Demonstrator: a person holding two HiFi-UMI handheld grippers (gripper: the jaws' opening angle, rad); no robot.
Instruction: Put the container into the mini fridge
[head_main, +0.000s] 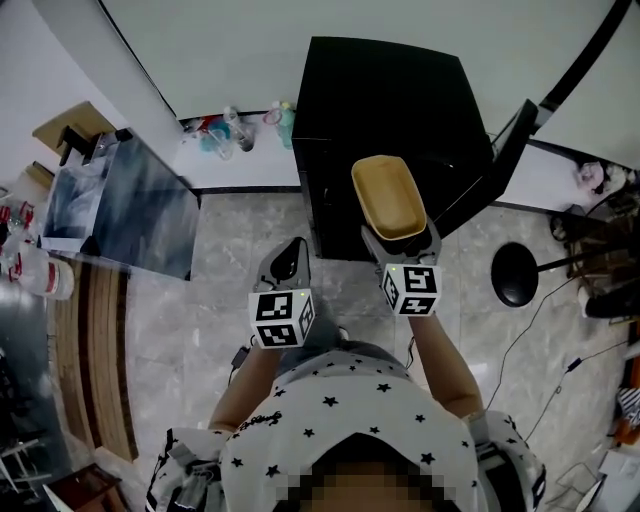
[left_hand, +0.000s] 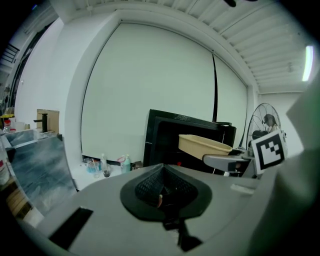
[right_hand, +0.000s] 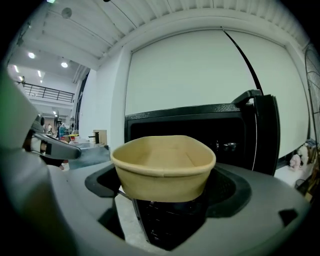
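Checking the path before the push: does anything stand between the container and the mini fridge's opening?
Nothing visible does. The container, held in the right claw, faces the open mini fridge directly. Its door is swung aside to the right, and the left claw hangs off to the left.

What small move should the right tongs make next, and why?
Probably ease the right tongs straight forward toward the mini fridge. They are shut on the container, which sits level in front of the dark opening, and the door stands open at the right, so the way in looks clear. The left tongs are shut, empty and off to the side.
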